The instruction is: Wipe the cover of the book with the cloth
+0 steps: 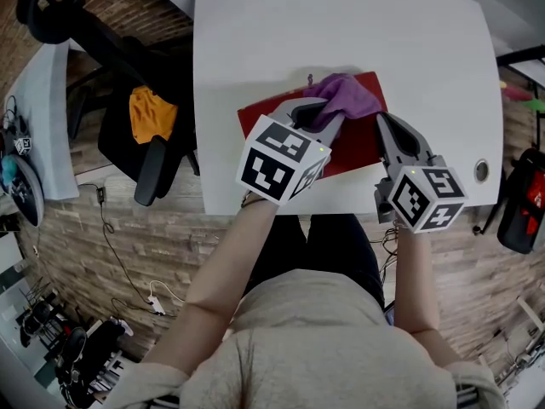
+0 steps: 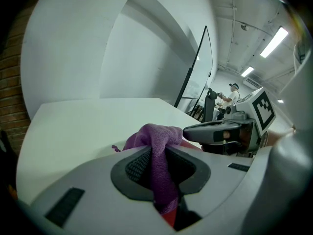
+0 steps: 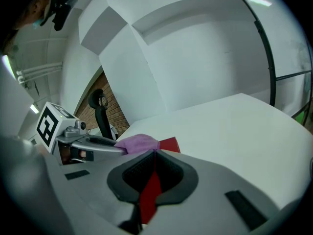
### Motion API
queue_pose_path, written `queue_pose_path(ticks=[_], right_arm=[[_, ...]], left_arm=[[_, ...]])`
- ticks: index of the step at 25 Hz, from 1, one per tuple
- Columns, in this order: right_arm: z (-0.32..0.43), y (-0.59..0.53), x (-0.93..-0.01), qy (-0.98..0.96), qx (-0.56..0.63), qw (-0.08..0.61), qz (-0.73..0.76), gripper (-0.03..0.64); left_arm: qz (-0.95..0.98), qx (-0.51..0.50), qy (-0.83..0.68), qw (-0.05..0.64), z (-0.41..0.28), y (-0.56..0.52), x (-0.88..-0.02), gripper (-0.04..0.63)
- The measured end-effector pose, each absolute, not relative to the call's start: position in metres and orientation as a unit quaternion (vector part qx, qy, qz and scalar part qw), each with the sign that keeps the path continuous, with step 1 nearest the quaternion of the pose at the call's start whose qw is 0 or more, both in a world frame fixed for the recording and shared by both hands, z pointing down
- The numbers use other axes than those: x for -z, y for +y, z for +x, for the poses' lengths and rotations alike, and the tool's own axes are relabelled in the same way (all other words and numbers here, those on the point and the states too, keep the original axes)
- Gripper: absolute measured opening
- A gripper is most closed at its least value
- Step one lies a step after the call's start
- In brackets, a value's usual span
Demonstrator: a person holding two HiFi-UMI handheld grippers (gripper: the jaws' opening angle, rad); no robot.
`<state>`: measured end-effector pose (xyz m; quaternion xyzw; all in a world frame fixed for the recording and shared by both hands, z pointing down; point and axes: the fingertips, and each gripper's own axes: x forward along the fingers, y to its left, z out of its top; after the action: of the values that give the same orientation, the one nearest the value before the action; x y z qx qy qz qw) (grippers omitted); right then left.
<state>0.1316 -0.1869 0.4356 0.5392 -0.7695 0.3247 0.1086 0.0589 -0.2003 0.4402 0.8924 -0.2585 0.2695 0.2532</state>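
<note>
Pinched cloth [image 1: 345,96] in left gripper [image 1: 328,119], jaws tight, at far edge of book [image 1: 362,149], bare cover nearer; set right gripper [image 1: 385,123], jaws closed empty, at right edge.

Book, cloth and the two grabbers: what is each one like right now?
Book: closed, lying flat on the white table.
Cloth: bunched up, resting on the book, pinched at one end.
Left gripper: shut on the cloth.
Right gripper: jaws together, nothing between them, tips at the book's right edge.
</note>
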Motion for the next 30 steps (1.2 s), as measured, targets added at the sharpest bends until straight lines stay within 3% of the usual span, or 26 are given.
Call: queue_pose_path(ticks=[30], right_arm=[[-0.002,-0.182,-0.419,-0.822,-0.318,0.112,0.458,0.023]], left_arm=[[0.876,-0.259,-0.309,0.264,-0.042,-0.188,-0.439,0.080]])
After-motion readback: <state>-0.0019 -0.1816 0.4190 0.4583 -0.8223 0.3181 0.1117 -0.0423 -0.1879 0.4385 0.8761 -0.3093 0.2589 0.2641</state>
